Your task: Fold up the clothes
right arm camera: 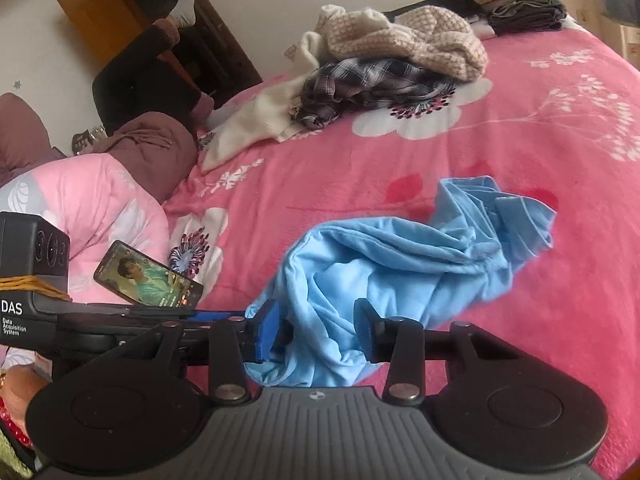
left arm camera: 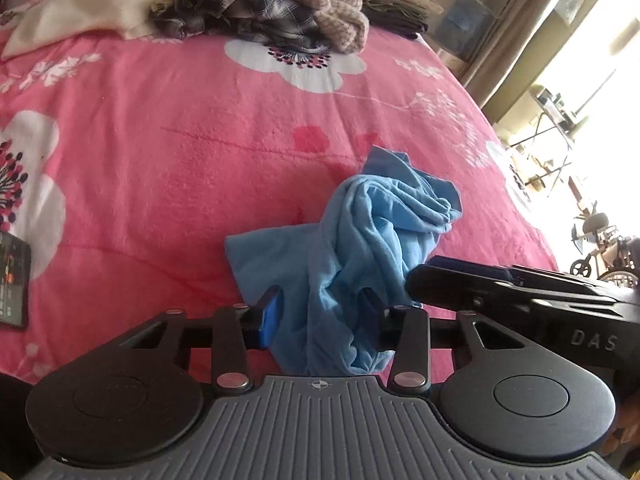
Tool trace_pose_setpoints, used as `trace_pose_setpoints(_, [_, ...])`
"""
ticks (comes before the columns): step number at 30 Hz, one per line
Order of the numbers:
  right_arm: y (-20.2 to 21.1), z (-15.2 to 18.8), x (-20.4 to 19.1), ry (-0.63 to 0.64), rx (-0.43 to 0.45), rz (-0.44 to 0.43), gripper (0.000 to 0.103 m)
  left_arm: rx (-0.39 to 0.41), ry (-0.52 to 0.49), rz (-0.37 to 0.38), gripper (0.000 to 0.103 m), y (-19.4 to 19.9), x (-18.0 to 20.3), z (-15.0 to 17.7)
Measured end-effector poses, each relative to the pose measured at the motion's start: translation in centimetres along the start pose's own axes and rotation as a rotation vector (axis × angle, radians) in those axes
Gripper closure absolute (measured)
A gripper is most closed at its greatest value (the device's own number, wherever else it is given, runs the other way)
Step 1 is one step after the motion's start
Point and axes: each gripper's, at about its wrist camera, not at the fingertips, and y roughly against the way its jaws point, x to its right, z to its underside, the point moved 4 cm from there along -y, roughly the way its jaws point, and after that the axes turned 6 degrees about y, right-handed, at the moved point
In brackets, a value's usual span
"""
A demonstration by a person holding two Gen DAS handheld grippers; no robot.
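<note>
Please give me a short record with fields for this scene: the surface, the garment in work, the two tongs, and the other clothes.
surface: pink floral blanket
garment: crumpled blue shirt, unfolded
left tongs: blue fabric between fingers, grip uncertain
right tongs: blue fabric between fingers, grip uncertain
unfolded pile: plaid shirt, beige knit sweater
folded stack: far corner
phone: on blanket

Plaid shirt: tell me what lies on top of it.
A beige knit sweater lies across the plaid shirt, covering its far part. What is under the pile cannot be seen.

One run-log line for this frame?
garment: blue shirt crumpled, unfolded | left gripper: cloth between jaws | right gripper: same | surface: pink bedspread
</note>
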Motion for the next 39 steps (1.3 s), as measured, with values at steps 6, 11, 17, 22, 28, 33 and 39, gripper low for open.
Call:
trace_pose_setpoints(6, [-2.5, -0.1, 0.8, -0.052, -0.043, 0.004, 0.094, -0.017, -0.006, 0.017, 0.075, -1.0, -0.1, -0.1])
trace_pose_setpoints(11, [-2.1, 0.3, 2.0, -0.054, -0.036, 0.127, 0.102, 0.003, -0.004, 0.029, 0.081, -1.0, -0.4, -0.4])
trace_pose_setpoints(17, [3.0, 0.4, 5.3, -0.136, 0.05, 0.271, 0.102, 0.018, 0.067, 0.022, 0.088, -0.8, -1.6, -1.1])
trace_pose_setpoints(22, [8.5, 0.9, 7.2, -0.209, 0.142, 0.346, 0.102, 0.119, 0.105, 0.037, 0.098, 1.6, -1.4, -1.7])
trace_pose_setpoints(28, [14.5, 1.9, 7.8, -0.249, 0.207, 0.423, 0.102, 0.156, 0.135, 0.073, 0.1, 3.7, -1.4, -2.2])
trace_pose_setpoints(33, [13.5, 4.3, 8.8, -0.329, 0.104, 0.411, 0.102, 0.074, 0.034, 0.153, 0.056, 2.5, 2.5, -1.2])
trace_pose_setpoints(39, [12.7, 5.1, 9.4, -0.335, 0.023, 0.468, 0.095, 0.014, -0.289, 0.2, 0.039, 0.1, 9.7, 1.3])
